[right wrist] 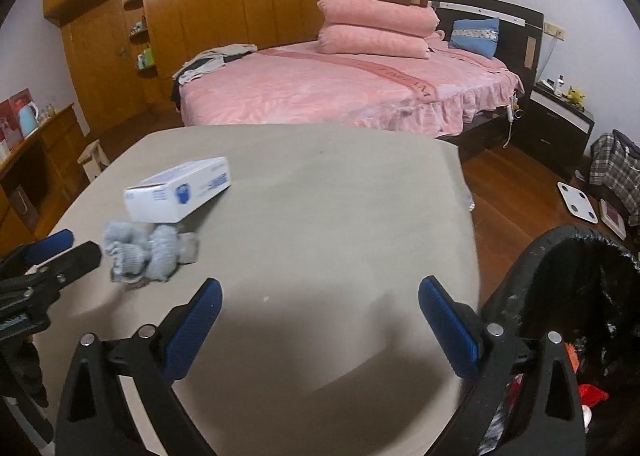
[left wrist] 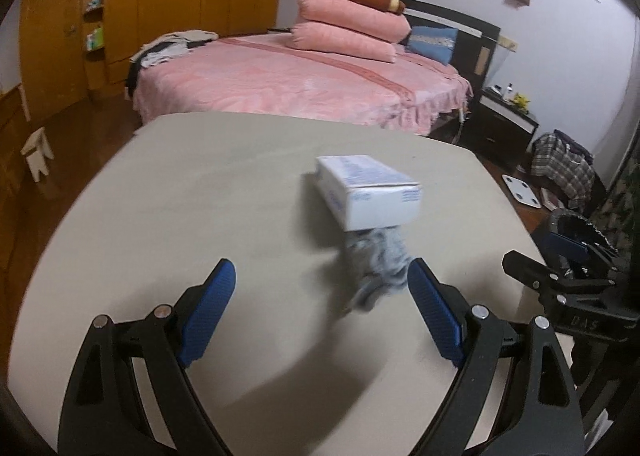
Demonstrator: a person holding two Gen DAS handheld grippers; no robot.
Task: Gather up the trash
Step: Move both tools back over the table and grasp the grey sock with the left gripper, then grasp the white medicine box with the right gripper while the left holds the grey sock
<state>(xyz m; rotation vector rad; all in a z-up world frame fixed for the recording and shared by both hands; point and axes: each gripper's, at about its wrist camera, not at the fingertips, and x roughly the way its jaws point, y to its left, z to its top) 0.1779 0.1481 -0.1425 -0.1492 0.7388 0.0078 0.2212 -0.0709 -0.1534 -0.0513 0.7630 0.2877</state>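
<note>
A white box with blue print (left wrist: 368, 188) (right wrist: 178, 192) lies on the beige table (left wrist: 180, 196) (right wrist: 340, 196). A crumpled pale grey-blue wad (left wrist: 378, 260) (right wrist: 140, 252) lies against the box's near end. My left gripper (left wrist: 320, 276) hovers open just short of the wad, which sits by its right finger; nothing is between its blue pads. My right gripper (right wrist: 320, 296) is open and empty over bare table, to the right of the wad. A bin lined with a black bag (right wrist: 580, 296) (left wrist: 580, 232) stands at the table's right edge, with red scraps inside.
A pink bed (left wrist: 300, 76) (right wrist: 340, 84) with stacked pillows lies beyond the table. Wooden wardrobes (right wrist: 224, 8) line the back wall. A nightstand (right wrist: 560, 124), a plaid bag (right wrist: 616, 168) and a white scale (right wrist: 576, 202) are on the floor at right. A small stool (left wrist: 36, 152) stands left.
</note>
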